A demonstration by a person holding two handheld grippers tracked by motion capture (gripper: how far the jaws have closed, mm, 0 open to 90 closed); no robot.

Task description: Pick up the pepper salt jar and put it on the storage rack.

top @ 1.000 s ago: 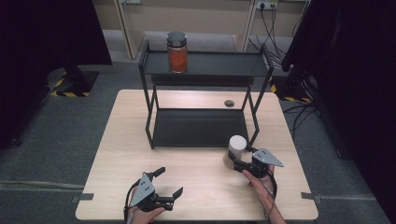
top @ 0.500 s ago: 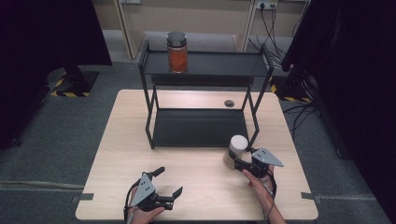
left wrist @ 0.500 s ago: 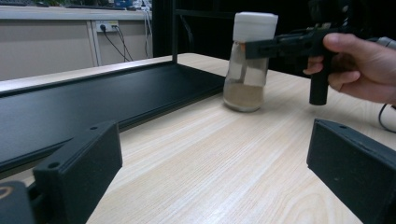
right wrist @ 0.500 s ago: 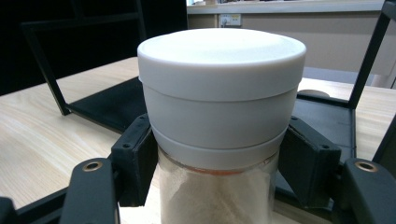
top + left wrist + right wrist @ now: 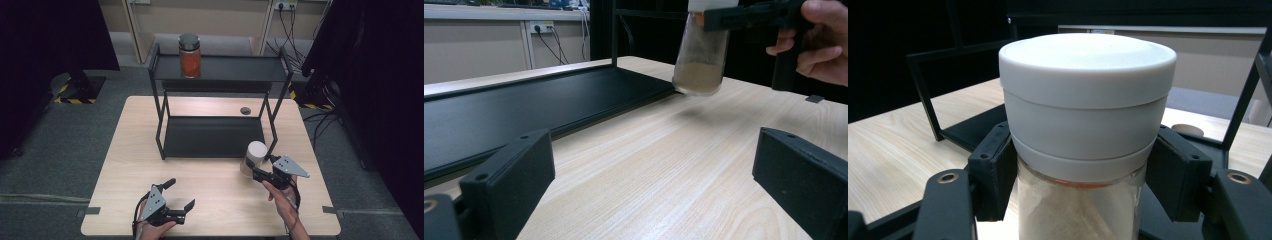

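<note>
My right gripper [image 5: 254, 172] is shut on a glass jar [image 5: 256, 151] with a white lid, just below the lid. The jar holds pale powder. In the right gripper view the jar [image 5: 1087, 75] sits between the two black pads [image 5: 993, 172]. From the left gripper view the jar [image 5: 701, 55] hangs slightly above the wooden table [image 5: 664, 150], beside the front right corner of the black rack. My left gripper [image 5: 181, 194] is open near the table's front edge with nothing between its jaws; in its own view the left gripper [image 5: 654, 185] points toward the rack.
A black two-level rack [image 5: 215, 136] stands at the middle back of the table [image 5: 125, 165]. A jar of orange contents [image 5: 189, 56] stands on its top shelf. A small dark disc [image 5: 245, 110] lies behind the rack. Grey floor surrounds the table.
</note>
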